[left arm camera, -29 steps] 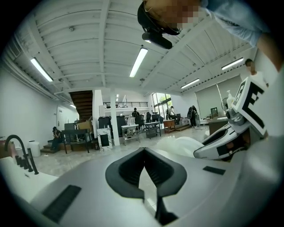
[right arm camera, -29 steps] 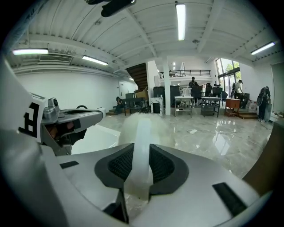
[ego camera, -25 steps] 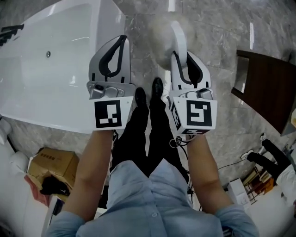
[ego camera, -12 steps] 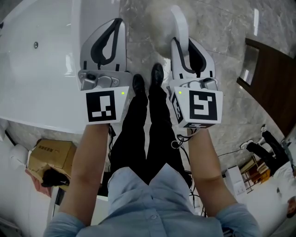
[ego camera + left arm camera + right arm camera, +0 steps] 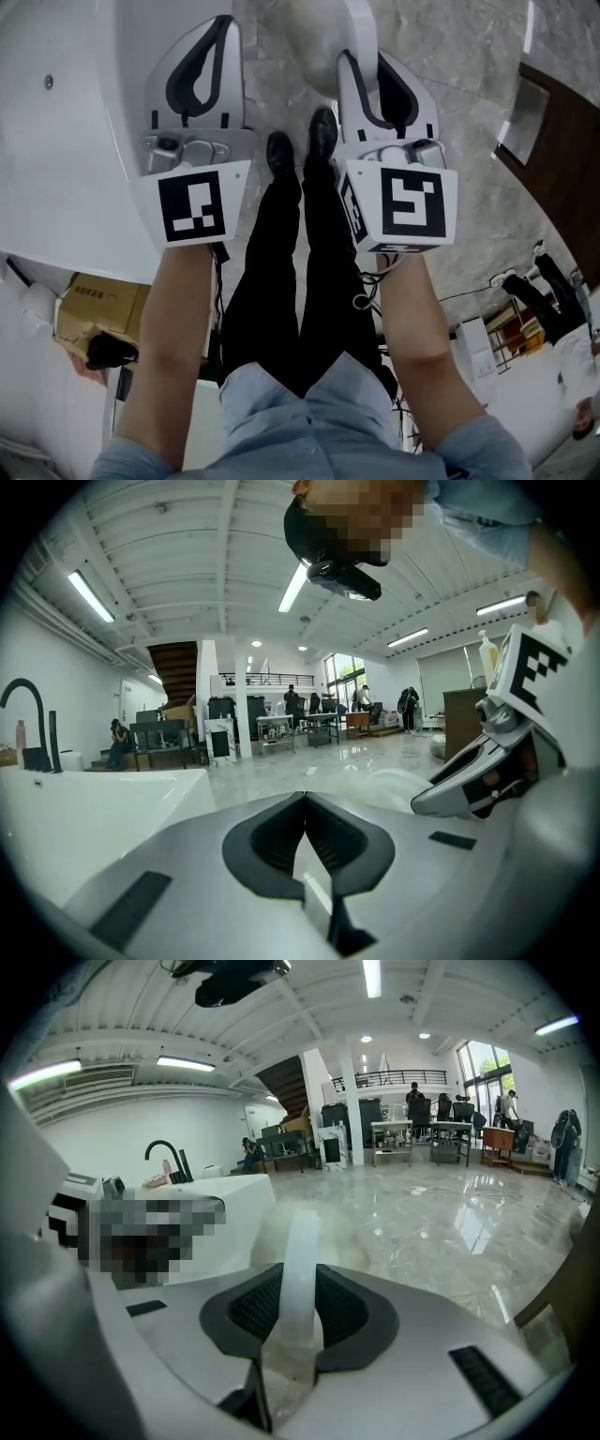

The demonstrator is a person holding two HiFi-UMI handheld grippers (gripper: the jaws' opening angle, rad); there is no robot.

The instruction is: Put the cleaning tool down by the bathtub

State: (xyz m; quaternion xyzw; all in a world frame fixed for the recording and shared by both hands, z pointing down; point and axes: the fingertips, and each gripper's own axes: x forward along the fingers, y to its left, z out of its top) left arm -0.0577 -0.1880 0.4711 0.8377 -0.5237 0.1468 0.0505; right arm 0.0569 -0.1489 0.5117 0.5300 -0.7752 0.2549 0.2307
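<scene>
The right gripper [image 5: 366, 66] was clamped on the white handle of the cleaning tool [image 5: 302, 1251], whose fluffy head hung over the marble floor [image 5: 450, 112] beside the bathtub [image 5: 75, 141]. The left gripper [image 5: 302, 803] was closed and empty. The set-down seemingly remained: rest the tool on the floor, then release it.

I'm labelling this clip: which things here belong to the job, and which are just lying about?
Job: cleaning tool; right gripper, clamped on its handle; bathtub.
Lying about: cardboard box; dark wooden cabinet.
</scene>
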